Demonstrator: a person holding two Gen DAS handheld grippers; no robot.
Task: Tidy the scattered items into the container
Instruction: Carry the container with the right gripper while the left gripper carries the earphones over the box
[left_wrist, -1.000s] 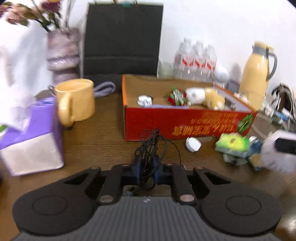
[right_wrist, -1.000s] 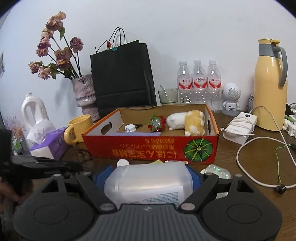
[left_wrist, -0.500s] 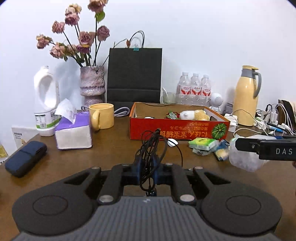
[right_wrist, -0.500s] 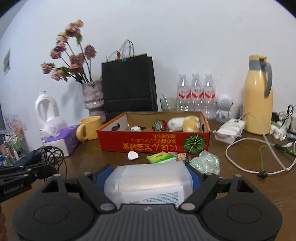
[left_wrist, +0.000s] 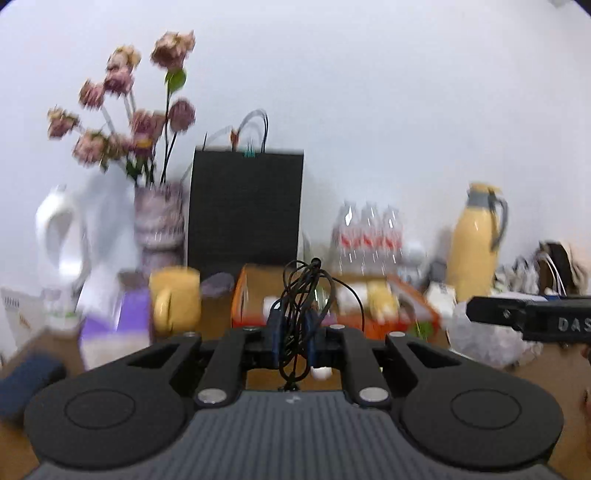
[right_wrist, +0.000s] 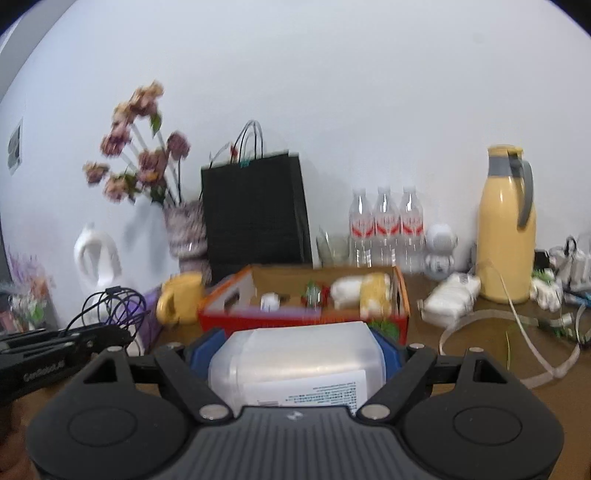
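My left gripper is shut on a tangled black cable, held up in the air in front of the red cardboard box. My right gripper is shut on a translucent plastic jar with a white label, its blue pads pressing on both sides. The box lies just beyond the jar, holding a white and yellow plush toy, a red-green ornament and a small white item. In the right wrist view the left gripper and its cable hang at the left.
A yellow mug, purple tissue box, flower vase and white jug stand left of the box. Behind it are a black paper bag and water bottles. At right stand a yellow thermos and loose white cables.
Both grippers have risen and pulled back with their loads still held. The box now sits lower and farther off, and the small items on the table in front of it are hidden.
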